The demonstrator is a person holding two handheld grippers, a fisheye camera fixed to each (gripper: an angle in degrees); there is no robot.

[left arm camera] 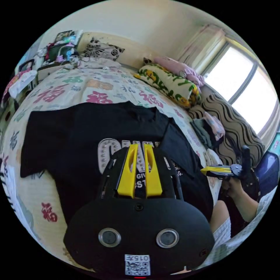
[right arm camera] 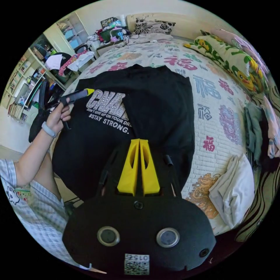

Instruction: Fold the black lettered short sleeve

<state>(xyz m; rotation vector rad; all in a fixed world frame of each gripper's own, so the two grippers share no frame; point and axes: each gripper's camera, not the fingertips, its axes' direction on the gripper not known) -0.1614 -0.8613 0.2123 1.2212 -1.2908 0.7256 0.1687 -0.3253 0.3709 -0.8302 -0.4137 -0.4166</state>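
The black short-sleeve shirt (left arm camera: pixel 73 140) lies flat on the patterned bedspread (left arm camera: pixel 73 87), chest up, with pale block letters (left arm camera: pixel 105 151) across it. One side is folded inward over the chest (right arm camera: pixel 157 99) and hides the end of the lettering (right arm camera: pixel 108 106). My left gripper (left arm camera: pixel 140 145) hovers over the letters, jaws together and holding nothing; it also shows at the shirt's edge (right arm camera: pixel 87 92), held in a hand. My right gripper (right arm camera: pixel 139 141) hangs above the shirt's lower part (right arm camera: pixel 87 151), shut and empty. It is also in a hand off the bed's side (left arm camera: pixel 205 170).
A folded white cloth (right arm camera: pixel 233 186) lies on the bed beside the shirt. Pillows (left arm camera: pixel 166 81) and a pile of clothes (left arm camera: pixel 207 128) line the window side. Cluttered shelves and a chair (right arm camera: pixel 43 87) stand beyond the bed. The person's arm (right arm camera: pixel 32 151) is near the bed edge.
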